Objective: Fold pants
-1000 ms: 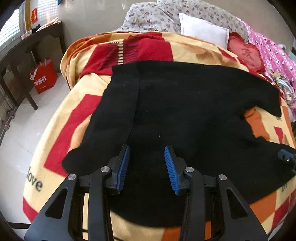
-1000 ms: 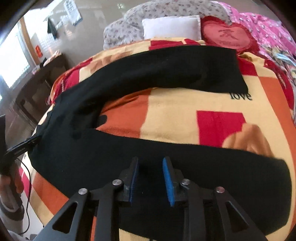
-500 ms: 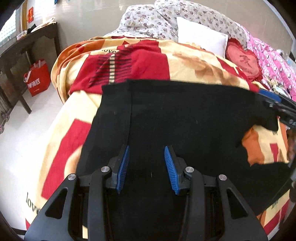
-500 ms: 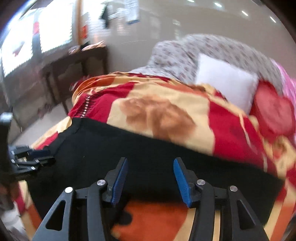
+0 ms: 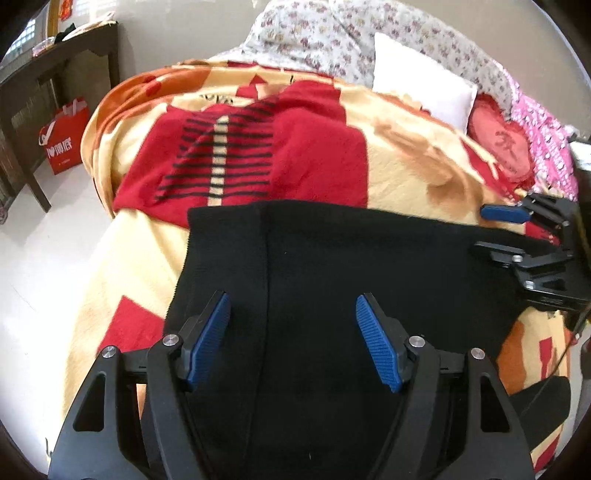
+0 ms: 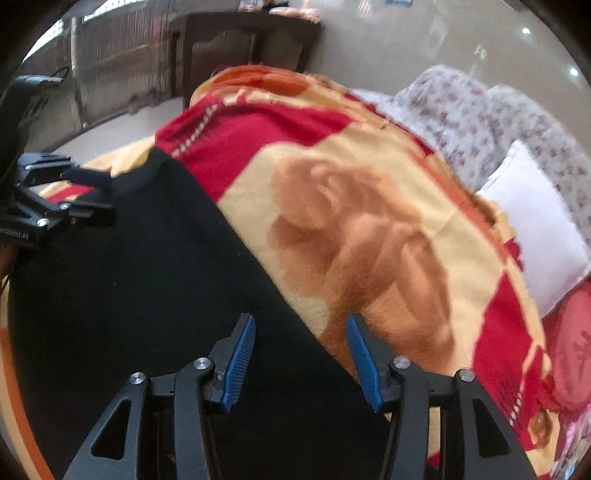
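Black pants (image 5: pixel 332 266) lie spread flat on a bed, filling the lower middle of the left wrist view. The fabric is plain, dark and matte, with one straight vertical seam or fold line running down left of centre. The top edge forms a clean horizontal line across the middle of the frame. In the right wrist view the same pants (image 6: pixel 147 258) fill the lower left, their edge running diagonally from upper left to lower centre.

The left gripper (image 5: pixel 293 341) sits at the bottom of its frame, blue-padded fingers spread wide apart above the black cloth, clasping nothing. The right gripper (image 6: pixel 301 356) is likewise spread apart at the bottom of its frame, straddling the pants' edge, nothing between its pads.

Under the pants is a fleece blanket (image 5: pixel 399 155) patterned in red, cream and orange. At the upper right lie a white pillow (image 5: pixel 424 92), a floral quilt (image 5: pixel 325 33) and a red heart-shaped cushion (image 5: pixel 506 144). A dark wooden table (image 5: pixel 48 74) stands at the upper left on a pale tiled floor (image 5: pixel 48 251), with a red shopping bag (image 5: pixel 64 138) beneath it.
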`<control>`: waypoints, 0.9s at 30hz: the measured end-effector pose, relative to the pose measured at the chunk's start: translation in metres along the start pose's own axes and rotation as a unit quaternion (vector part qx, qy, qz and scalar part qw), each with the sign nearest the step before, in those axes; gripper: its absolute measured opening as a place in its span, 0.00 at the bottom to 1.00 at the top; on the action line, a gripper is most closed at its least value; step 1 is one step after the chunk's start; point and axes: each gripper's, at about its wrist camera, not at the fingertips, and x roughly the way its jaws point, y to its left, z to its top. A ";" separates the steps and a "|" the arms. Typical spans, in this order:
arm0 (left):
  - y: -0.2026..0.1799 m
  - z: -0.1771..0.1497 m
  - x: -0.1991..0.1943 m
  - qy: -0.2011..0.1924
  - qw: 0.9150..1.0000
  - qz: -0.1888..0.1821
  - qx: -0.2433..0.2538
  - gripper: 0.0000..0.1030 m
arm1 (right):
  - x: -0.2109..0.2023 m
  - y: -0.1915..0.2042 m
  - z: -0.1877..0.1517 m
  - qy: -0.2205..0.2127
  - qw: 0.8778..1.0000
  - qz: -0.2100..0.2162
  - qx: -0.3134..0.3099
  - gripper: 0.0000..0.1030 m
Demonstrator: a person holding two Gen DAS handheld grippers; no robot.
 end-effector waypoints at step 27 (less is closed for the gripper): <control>0.087 -0.087 -0.138 -0.087 0.988 -0.047 -0.118 0.75 | -0.097 0.206 -0.127 -0.050 0.987 0.084 0.126 0.05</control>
